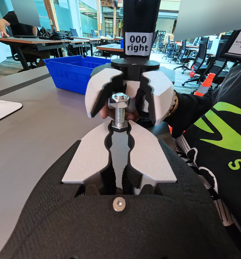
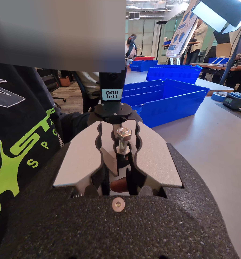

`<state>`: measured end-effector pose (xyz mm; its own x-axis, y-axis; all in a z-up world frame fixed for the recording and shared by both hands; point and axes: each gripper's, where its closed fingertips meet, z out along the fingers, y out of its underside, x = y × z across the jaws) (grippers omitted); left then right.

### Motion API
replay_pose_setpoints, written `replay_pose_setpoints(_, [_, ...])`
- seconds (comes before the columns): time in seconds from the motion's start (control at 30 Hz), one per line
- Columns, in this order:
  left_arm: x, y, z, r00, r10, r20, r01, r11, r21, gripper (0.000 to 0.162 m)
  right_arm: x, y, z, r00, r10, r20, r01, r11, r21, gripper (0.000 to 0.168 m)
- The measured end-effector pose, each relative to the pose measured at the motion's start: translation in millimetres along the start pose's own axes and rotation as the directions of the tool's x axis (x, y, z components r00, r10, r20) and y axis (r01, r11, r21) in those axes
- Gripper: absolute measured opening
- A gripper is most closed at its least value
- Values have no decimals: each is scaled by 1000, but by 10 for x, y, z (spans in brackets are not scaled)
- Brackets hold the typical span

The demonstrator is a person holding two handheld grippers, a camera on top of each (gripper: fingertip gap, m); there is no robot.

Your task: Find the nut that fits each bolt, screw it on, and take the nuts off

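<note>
You are clamping the bolt (image 1: pixel 119 112) by its head in the left gripper (image 1: pixel 119 128), its fingers drawn in tight, while the right gripper (image 1: pixel 122 103) is spreading wide around the nut (image 1: pixel 119 101) at the thread's tip — not gripping it. Close squarely on the nut's flats and turn in line with the thread — a slant risks jamming it. The bolt is hanging above the grey table (image 1: pixel 25 126), its length running straight from left gripper to right, tip pointing away from the left gripper.

We see the right gripper's (image 1: pixel 122 112) spread fingers flanking the nut (image 1: pixel 119 101) with room either side; at ten o'clock a blue bin (image 1: pixel 69 75) blocks the grey table (image 1: pixel 32 126) — nine o'clock lies open.
</note>
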<state>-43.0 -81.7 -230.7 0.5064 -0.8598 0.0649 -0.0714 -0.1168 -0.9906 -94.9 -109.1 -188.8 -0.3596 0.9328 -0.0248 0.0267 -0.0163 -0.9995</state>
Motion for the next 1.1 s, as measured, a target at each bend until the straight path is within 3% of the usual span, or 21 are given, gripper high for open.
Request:
replay_pose_setpoints(0.27, [-6,-8,-5,1000,-2,4,2,1000,7,18,-18,4,-189,998,2,-59,-1,1000,17,40])
replay_pose_setpoints(0.37, [-2,-5,-2,1000,3,4,-3,1000,4,18,-36,11,-315,996,2,-85,1,1000,28,29])
replay_pose_setpoints(0.4, [-9,-5,-3,1000,-1,7,1,1000,5,18,-75,4,-350,998,0,-67,3,999,36,15])
replay_pose_setpoints(0.5, [-12,-10,-5,1000,-4,6,4,1000,9,18,-77,-30,-415,997,3,-74,1,999,53,13])
replay_pose_setpoints(0.9, [-5,-2,1,1000,1,1,-1,1000,3,18,70,-22,-128,999,12,-44,-11,1000,27,46])
replay_pose_setpoints(1.1, [-2,5,7,1000,4,-1,-4,1000,-3,18,12,7,16,1000,-2,11,2,1000,-8,46])
